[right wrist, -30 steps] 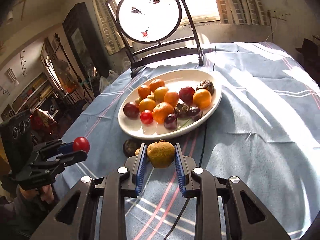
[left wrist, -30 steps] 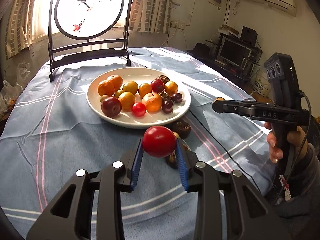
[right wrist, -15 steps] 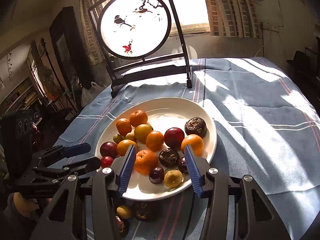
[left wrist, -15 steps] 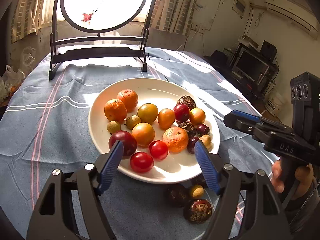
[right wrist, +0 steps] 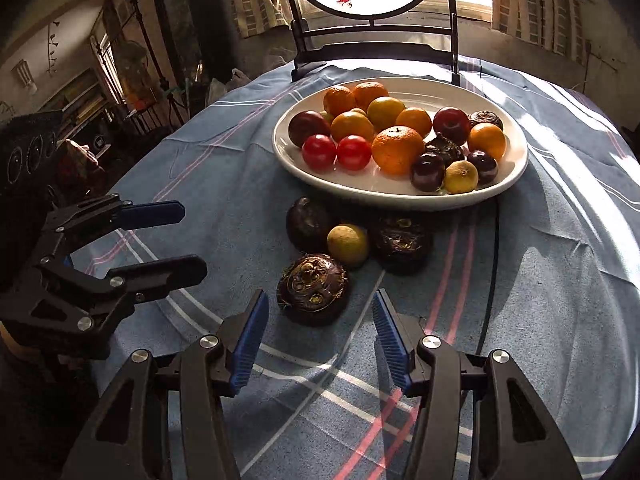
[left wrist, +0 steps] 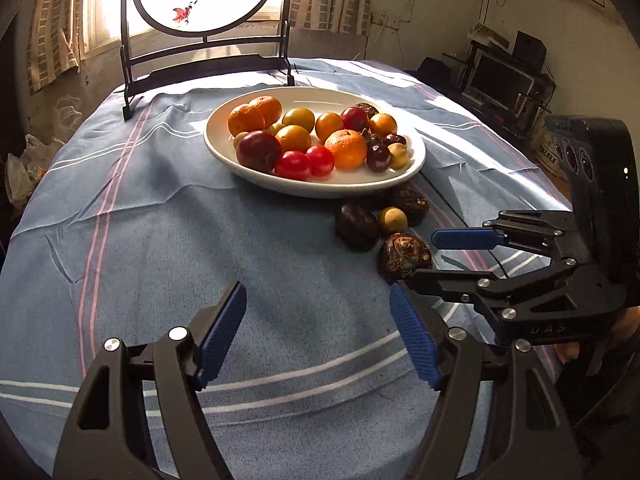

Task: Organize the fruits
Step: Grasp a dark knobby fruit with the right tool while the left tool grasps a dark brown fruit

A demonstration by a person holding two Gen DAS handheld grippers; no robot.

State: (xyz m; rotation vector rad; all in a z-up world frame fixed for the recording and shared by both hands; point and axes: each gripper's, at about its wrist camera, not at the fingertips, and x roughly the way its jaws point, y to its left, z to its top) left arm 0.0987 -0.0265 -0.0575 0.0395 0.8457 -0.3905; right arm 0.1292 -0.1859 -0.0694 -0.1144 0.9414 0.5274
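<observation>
Most fruit was piled on the plate (right wrist: 516,176); four pieces (right wrist: 348,246) were left on the cloth by its near rim. Both grippers' (left wrist: 318,336) (right wrist: 316,338) jaws were spread, empty.

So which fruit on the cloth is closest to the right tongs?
The dark round one with the gold-speckled top. It lies just ahead of the open right tongs, nearer than the yellow fruit and two other dark ones.
</observation>
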